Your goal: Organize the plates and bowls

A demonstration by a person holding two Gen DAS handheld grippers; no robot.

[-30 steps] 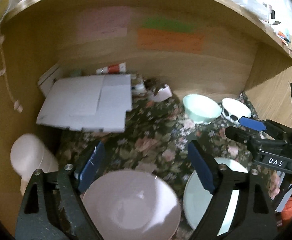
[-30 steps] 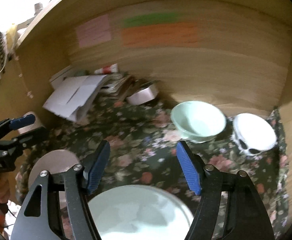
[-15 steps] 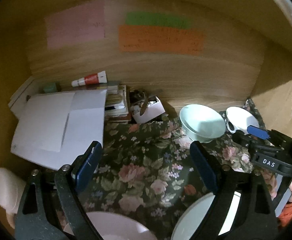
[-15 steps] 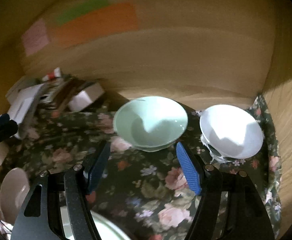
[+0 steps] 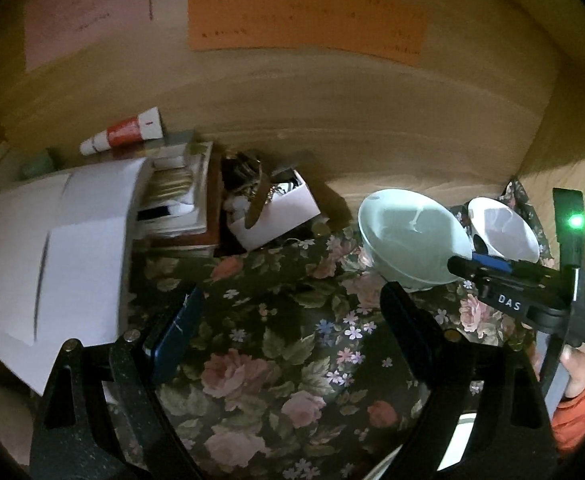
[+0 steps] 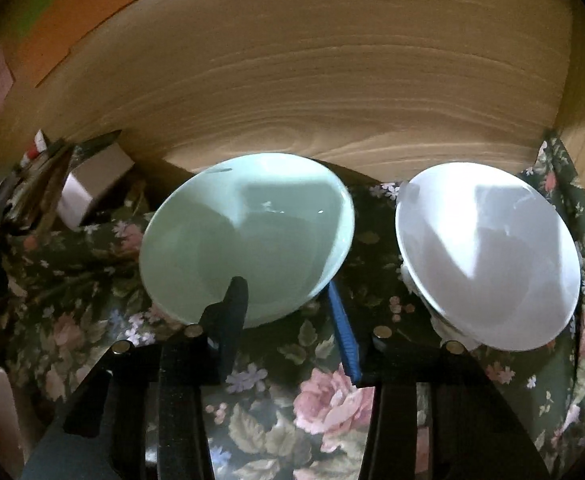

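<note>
1. We are at the pick-up step: our right gripper (image 6: pixel 288 304) straddles the near rim of the mint-green bowl (image 6: pixel 248 236), one finger inside the bowl, the blue-padded one outside its wall.
2. Its jaws are closing with the rim between them; we cannot tell from the right wrist view whether the pads press the wall yet, so we count the bowl as not yet gripped.
3. The green bowl stands on the floral cloth (image 6: pixel 324 404) near the wooden back wall, just beside a white bowl (image 6: pixel 488 256) on its right; the two rims are close but apart.
4. Our left gripper (image 5: pixel 288 312) hangs wide open over bare cloth, with nothing between its fingers, near a stack of white paper (image 5: pixel 56 248).
5. In the left wrist view the right gripper (image 5: pixel 476 266) reaches the green bowl (image 5: pixel 408 236) from the side.
6. The next move, as we judge it, calls for finishing the squeeze on the rim, then lifting straight up so the bowl does not knock the white one.
7. A thin, sloped wall may slip, so we would close firmly.
</note>
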